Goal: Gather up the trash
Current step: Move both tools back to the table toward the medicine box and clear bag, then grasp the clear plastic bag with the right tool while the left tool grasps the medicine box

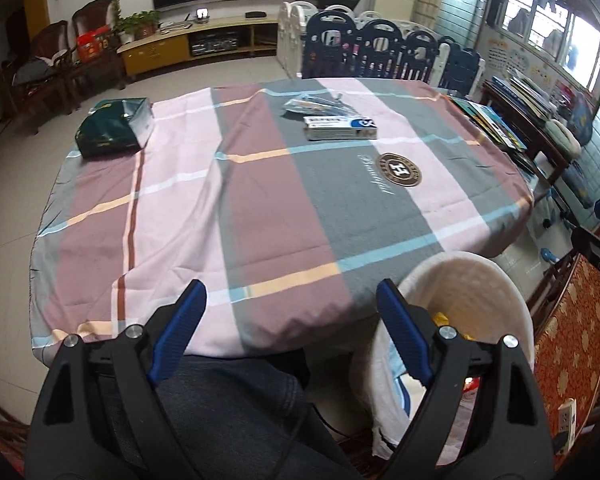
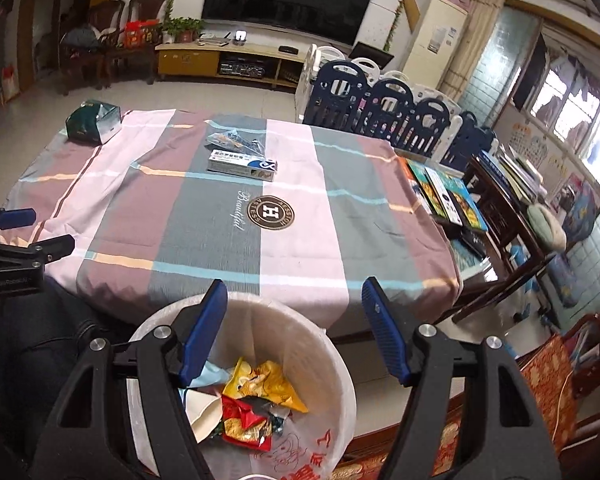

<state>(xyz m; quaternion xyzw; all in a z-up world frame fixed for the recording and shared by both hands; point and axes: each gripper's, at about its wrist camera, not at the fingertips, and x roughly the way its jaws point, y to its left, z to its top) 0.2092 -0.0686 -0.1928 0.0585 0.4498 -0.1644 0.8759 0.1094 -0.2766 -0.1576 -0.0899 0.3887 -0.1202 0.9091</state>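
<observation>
A white and blue carton [image 1: 341, 127] [image 2: 243, 165] lies on the checked tablecloth [image 1: 260, 200] [image 2: 220, 240], with a clear plastic wrapper [image 1: 312, 104] [image 2: 236, 139] just behind it. A dark green bag [image 1: 114, 127] [image 2: 94, 120] sits at the far left corner. A white bin [image 2: 300, 344] [image 1: 472, 280] lined with a plastic bag stands at the table's near edge, with snack wrappers [image 2: 260, 404] inside. My left gripper [image 1: 292, 320] is open and empty over the near table edge. My right gripper [image 2: 294, 328] is open and empty above the bin.
Books [image 2: 440, 192] lie along the table's right edge. A dark wooden chair [image 2: 512, 220] and a blue and white playpen fence [image 2: 380, 108] stand beyond. A red patterned cushion [image 1: 572, 340] is at the right. The person's dark-trousered leg [image 1: 228, 420] is below the left gripper.
</observation>
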